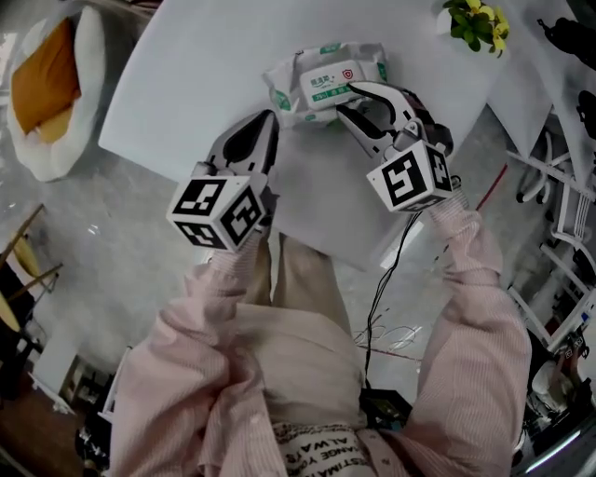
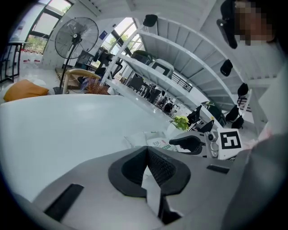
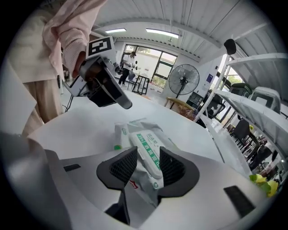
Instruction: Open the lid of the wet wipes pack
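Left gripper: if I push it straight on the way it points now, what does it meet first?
Most likely the wet wipes pack. The left gripper, jaws shut and empty, points at the pack's left corner, close ahead. Depth is unclear, so it could skim past that corner.

The wet wipes pack (image 1: 326, 82) is crinkled glossy plastic film, while the table (image 1: 205, 84) looks smooth and matt.

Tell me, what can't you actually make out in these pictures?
- The lid of the wet wipes pack: the right gripper hides its near end in the right gripper view, and whether the pads press it is unclear.
- The pack's print: too small to read in the head view.
- The yellow-flowered plant: cut off by the head view's top edge.
- Left gripper view: the left gripper covers most of the pack with its own body.
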